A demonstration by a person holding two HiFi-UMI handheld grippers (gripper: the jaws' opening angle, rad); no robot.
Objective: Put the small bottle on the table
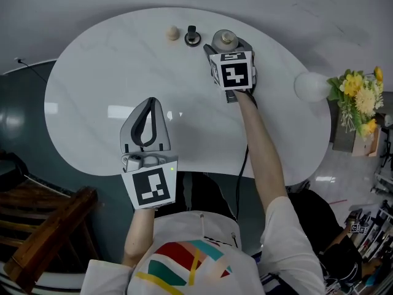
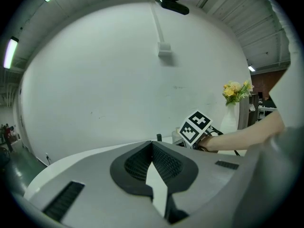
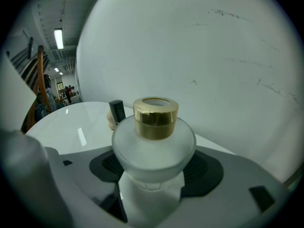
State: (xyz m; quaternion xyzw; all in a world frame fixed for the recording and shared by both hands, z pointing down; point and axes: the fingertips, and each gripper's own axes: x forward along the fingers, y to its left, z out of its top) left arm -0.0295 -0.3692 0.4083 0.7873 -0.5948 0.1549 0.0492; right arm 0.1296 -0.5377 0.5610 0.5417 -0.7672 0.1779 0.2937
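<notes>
A small frosted-glass bottle (image 1: 225, 40) with a gold collar (image 3: 155, 117) stands upright between the jaws of my right gripper (image 1: 228, 47), which is shut on its round body (image 3: 153, 146). It is at the far side of the white oval table (image 1: 92, 85); I cannot tell whether its base touches the top. My left gripper (image 1: 150, 103) hovers over the near part of the table, jaws shut together with nothing in them (image 2: 153, 148). The right gripper's marker cube (image 2: 194, 127) shows in the left gripper view.
A small black bottle (image 1: 192, 37) and a beige round piece (image 1: 172, 33) stand just left of the held bottle. A white vase (image 1: 312, 86) with yellow flowers (image 1: 359, 97) sits at the table's right edge. A wooden chair (image 1: 49, 232) stands at lower left.
</notes>
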